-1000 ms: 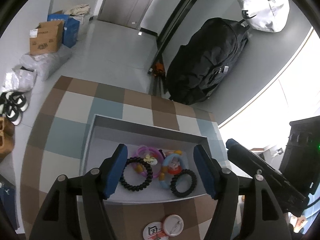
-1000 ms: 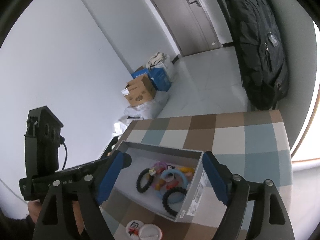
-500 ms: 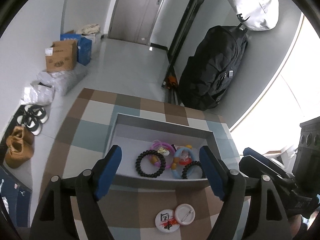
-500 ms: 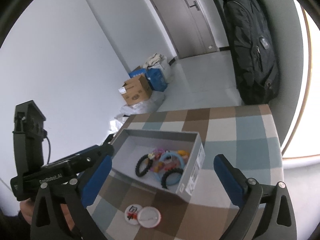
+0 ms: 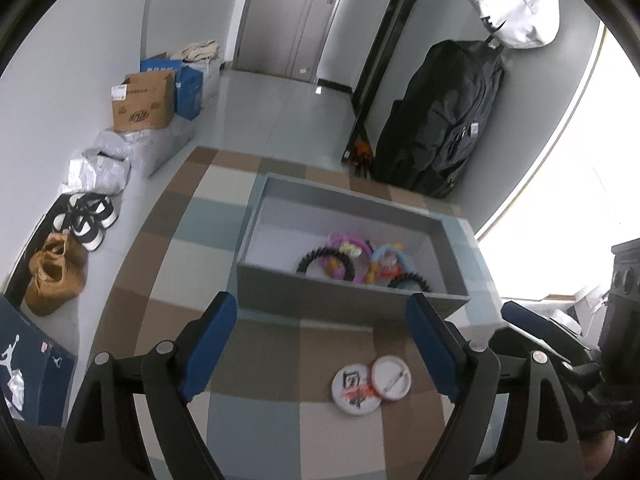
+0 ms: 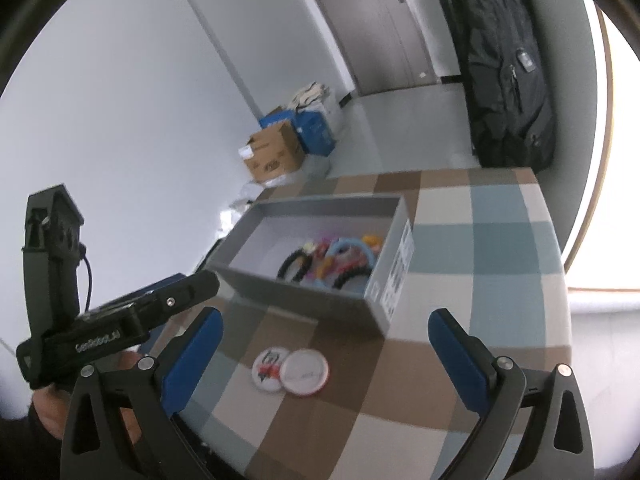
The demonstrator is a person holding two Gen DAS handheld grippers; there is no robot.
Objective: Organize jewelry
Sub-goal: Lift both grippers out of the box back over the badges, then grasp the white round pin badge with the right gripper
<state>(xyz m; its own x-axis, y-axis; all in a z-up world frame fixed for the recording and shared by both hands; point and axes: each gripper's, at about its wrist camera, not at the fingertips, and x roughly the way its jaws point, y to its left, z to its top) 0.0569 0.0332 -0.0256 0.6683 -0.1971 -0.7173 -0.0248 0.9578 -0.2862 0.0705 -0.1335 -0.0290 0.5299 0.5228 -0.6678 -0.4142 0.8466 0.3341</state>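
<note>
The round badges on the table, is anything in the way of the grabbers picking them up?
Nothing visible. The two badges lie bare on the checkered table, in front of the grey box. Left gripper and right gripper are open above them.

Counter (image 5: 168, 264): checked cloth in brown, beige and pale blue.
Door (image 5: 292, 16): grey, far wall, closed, lever handle.
Black bag (image 5: 444, 120): large, upright against the right wall, far right of the counter.
White bag (image 5: 516, 0): hangs above the black bag.
Cardboard box (image 5: 144, 100): brown, open, on the floor far left; blue box (image 5: 188, 84) just beside it.
Plastic packages (image 5: 132, 152): grey, on the floor, near side of the cardboard box.
Shoes (image 5: 56, 272): tan pair, left floor; black-and-white sandals (image 5: 90, 216) just beyond.
</note>
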